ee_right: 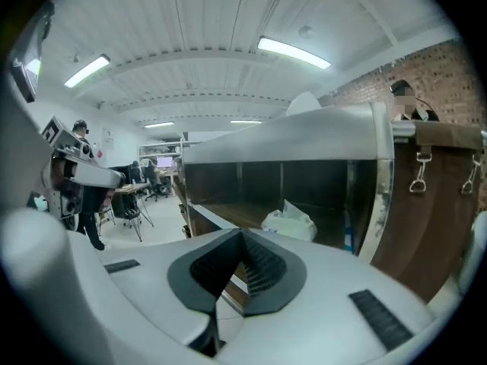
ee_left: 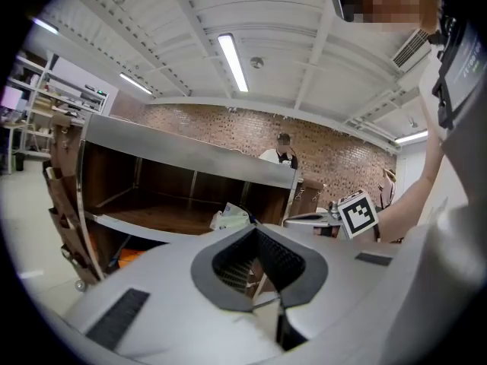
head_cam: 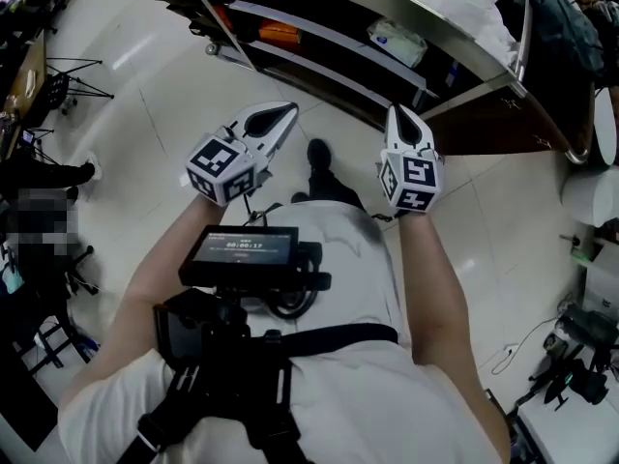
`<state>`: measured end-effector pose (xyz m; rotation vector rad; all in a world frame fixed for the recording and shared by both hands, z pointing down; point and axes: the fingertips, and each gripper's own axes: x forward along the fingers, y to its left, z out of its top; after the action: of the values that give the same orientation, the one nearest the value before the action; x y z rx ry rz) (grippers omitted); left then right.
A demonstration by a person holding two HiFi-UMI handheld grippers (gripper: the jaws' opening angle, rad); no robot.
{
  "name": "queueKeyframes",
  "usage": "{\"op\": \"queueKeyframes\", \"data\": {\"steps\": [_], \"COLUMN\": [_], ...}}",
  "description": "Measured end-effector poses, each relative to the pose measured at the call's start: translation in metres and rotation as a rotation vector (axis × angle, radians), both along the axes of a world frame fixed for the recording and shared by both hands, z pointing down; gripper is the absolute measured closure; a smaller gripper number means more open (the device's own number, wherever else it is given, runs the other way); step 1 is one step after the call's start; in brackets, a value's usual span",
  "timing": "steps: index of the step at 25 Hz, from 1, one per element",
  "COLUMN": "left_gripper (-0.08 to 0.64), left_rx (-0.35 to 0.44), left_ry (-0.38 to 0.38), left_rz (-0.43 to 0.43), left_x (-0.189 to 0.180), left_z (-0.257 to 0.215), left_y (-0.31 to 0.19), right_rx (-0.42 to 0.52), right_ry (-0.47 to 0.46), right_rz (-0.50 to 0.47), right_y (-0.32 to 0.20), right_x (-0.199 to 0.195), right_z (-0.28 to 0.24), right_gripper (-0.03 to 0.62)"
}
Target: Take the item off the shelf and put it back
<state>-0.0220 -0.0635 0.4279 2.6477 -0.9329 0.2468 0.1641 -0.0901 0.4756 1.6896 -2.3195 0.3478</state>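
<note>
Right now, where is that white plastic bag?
The white plastic bag lies on the wooden shelf board, toward its right end in the right gripper view, close to the rack's steel corner post.

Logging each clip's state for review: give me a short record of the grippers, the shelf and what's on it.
left gripper: shut, nothing between its jaws
right gripper: shut, nothing between its jaws
shelf: in front of both grippers
white bag: lying on a shelf board, apart from both grippers
orange thing: on a lower board
</note>
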Motion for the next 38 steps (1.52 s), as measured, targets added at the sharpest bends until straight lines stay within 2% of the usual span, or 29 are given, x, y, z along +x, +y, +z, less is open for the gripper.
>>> {"op": "queueKeyframes", "data": {"steps": [5, 11, 23, 28, 34, 38], "left_gripper": [0.554, 0.554, 0.554, 0.554, 0.554, 0.554], "left_rx": [-0.001, 0.0, 0.075, 0.092, 0.09, 0.082], "left_ry": [-0.004, 0.012, 0.013, 0.038, 0.1, 0.11], "left_rz": [-0.028, -0.012, 0.031, 0.032, 0.051, 0.043], "left_x": [-0.014, -0.012, 0.012, 0.035, 0.084, 0.107], "left_z": [-0.006, -0.017, -0.054, -0.065, -0.083, -0.083], "left_y": [0.029, 0.056, 0.064, 0.071, 0.104, 0.123], "right_rx": [0.021, 0.03, 0.068, 0.097, 0.119, 0.128], "right_ry": [-0.019, -0.057, -0.129, -0.173, -0.209, -0.23], "right_rz": [-0.088, -0.164, -0.255, -0.313, -0.389, -0.43], "right_y": [0.029, 0.06, 0.092, 0.112, 0.136, 0.153], "right_x": [-0.027, -0.049, -0.053, -0.043, -0.019, -0.002], "right_z": [-0.029, -0.052, -0.097, -0.121, -0.14, -0.149], "right_gripper": [0.591, 0.591, 0.591, 0.59, 0.591, 0.592]}}
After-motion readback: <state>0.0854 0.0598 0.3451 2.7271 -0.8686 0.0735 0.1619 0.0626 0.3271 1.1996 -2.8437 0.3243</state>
